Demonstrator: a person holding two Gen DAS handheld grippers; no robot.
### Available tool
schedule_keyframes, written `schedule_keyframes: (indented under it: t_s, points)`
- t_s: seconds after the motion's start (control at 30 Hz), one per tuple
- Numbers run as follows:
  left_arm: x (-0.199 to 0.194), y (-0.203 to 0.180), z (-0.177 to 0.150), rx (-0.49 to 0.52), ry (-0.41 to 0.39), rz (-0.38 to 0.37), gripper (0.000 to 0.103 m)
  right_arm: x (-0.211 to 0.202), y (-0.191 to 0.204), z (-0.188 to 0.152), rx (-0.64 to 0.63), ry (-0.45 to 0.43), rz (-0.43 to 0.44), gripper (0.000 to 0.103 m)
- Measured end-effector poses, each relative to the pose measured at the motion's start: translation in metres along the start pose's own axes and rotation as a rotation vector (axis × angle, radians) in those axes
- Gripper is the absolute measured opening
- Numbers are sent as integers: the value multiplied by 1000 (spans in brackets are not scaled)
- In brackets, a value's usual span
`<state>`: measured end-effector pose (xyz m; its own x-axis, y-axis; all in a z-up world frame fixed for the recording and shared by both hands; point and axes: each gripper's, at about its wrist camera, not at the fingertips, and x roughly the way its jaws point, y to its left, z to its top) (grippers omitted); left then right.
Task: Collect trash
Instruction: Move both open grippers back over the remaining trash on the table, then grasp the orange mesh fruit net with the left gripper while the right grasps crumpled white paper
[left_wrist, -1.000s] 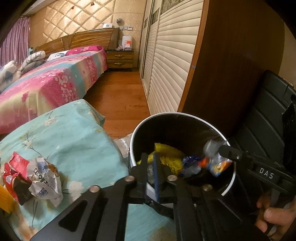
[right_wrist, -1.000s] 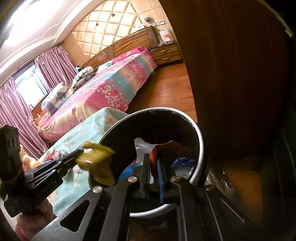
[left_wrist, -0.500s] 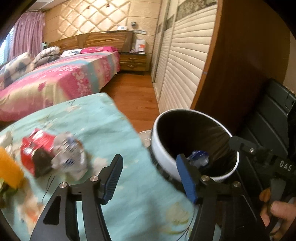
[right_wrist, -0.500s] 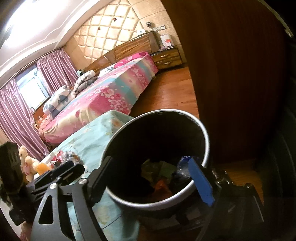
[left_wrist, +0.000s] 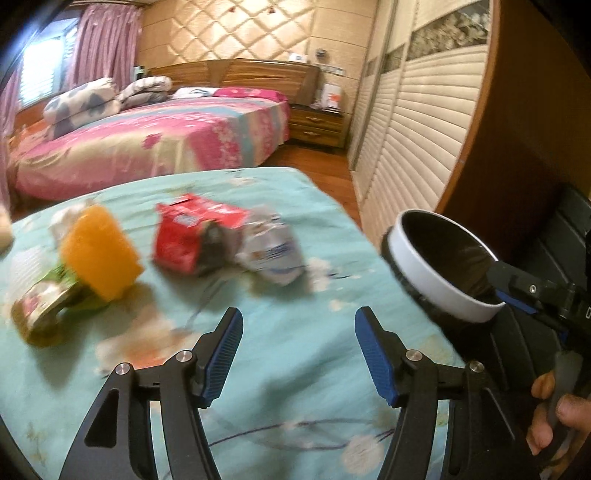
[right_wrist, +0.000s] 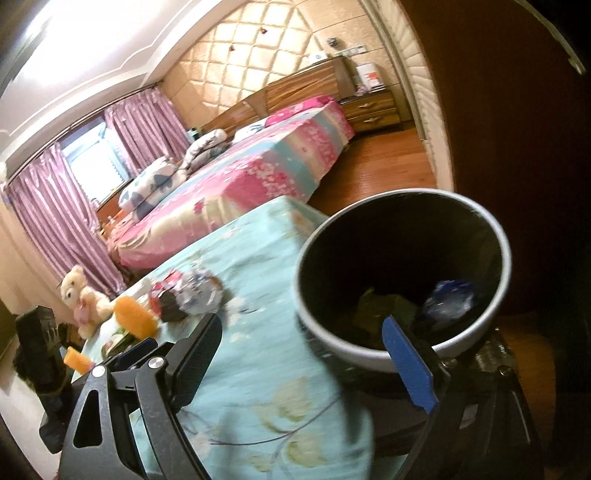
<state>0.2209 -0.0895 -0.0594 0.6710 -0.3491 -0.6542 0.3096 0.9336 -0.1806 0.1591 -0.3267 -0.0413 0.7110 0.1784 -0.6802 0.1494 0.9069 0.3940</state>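
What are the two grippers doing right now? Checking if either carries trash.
Left gripper: open, holding nothing, over the teal cloth.
Right gripper: open, holding nothing, at the bin.

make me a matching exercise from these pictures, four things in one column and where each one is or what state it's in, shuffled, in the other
Things:
1. red wrapper
2. blue wrapper
3. teddy bear
4. left gripper

Places or states:
A. inside the trash bin
B. open and empty, over the turquoise cloth
C. on the cloth, beside the crumpled silver wrapper
D. at the cloth's far end, beyond the orange block

Pairs: 1-C, 2-A, 3-D, 4-B
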Motion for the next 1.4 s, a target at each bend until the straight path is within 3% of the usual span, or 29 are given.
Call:
schedule_keyframes:
  t_s: [0.6,1.4]
  points:
    - [-30,58,-15,-143,-4,106,63,46,63,-29,-66,100,98,90]
    - [19,109,31,-205,-10,170,64,119,95,-8,-129,164,132,90]
